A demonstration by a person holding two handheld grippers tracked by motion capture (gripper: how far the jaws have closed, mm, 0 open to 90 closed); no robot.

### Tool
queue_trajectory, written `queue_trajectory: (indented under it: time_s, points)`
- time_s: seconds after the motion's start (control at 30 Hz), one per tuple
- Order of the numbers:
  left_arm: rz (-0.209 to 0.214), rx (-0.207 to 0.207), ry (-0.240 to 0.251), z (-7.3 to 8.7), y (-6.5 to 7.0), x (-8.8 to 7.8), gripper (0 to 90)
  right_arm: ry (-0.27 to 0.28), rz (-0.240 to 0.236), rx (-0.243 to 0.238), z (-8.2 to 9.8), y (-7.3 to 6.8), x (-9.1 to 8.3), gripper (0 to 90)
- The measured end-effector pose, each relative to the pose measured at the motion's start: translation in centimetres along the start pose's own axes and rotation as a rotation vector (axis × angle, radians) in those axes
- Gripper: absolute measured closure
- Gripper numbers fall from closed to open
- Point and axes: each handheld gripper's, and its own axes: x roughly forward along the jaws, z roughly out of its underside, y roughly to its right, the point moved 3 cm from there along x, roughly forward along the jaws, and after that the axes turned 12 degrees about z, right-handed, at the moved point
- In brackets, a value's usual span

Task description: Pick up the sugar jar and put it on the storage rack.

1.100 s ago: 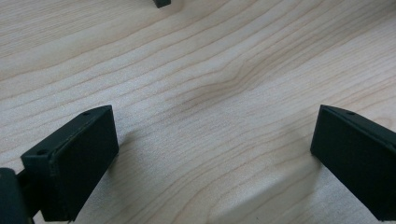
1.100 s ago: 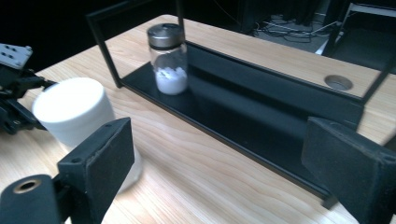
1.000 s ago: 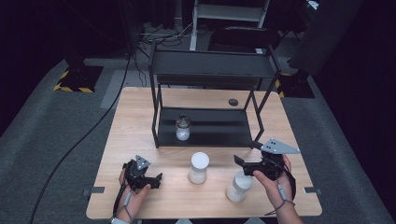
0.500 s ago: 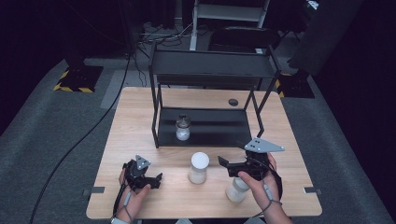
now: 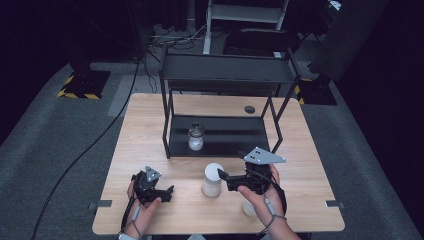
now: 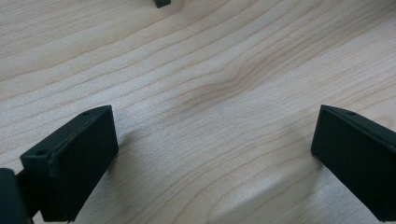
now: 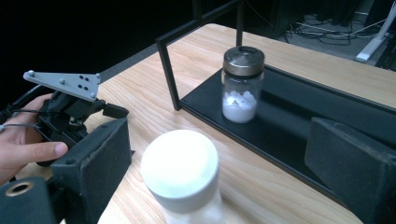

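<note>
Nearest, the left gripper (image 5: 152, 187) rests low on the pale wooden table (image 5: 150, 115), jaws spread wide over bare grain. The right gripper (image 5: 235, 179), jaws also wide and holding nothing, points at a white-capped jar (image 5: 212, 180) standing just beyond its tips. Farther on, a black two-tier rack (image 5: 225, 75) holds a small glass jar (image 5: 195, 137) on its lower shelf. Beyond lie grey carpet (image 5: 60, 140), cables and dark surroundings

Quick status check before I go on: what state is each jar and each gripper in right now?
White-lidded jar: upright on the table, lid on, between the right gripper's open jaws, not gripped.
Metal-lidded jar: upright on the rack's lower shelf, lid on.
Third jar: mostly hidden under the right hand.
Left gripper: open, holding nothing.
Right gripper: open.
</note>
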Motion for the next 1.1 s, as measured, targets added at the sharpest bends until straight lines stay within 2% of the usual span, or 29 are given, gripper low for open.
queue_trajectory:
  time_s: [0.13,0.33,0.6,0.77,0.87,0.97,1.1]
  points:
    - [0.000,-0.002,0.002,0.0,0.0,0.0,0.1,-0.009,-0.011,-0.008,-0.1,-0.9,0.7,7.0]
    - [-0.001,-0.001,0.002,0.0,0.0,0.0,0.0,0.008,0.008,-0.010,0.2,-2.3,1.2,6.2]
    - [0.000,-0.001,0.002,0.0,0.0,0.0,0.0,0.022,0.018,-0.014,1.3,-3.5,2.2,6.1]
    - [-0.001,-0.001,0.002,0.0,0.0,0.0,0.0,0.009,0.029,-0.020,1.8,-4.0,3.0,6.1]
    - [0.000,-0.002,0.002,0.0,0.0,0.0,0.0,0.007,0.048,-0.050,2.1,-4.5,3.3,6.5]
    - [0.000,-0.001,0.001,0.0,0.0,0.0,0.0,-0.018,0.040,-0.031,2.3,-4.4,3.9,7.4]
    - [0.000,-0.001,0.001,0.0,0.0,0.0,0.0,-0.054,0.048,-0.034,2.4,-4.4,4.7,11.6]
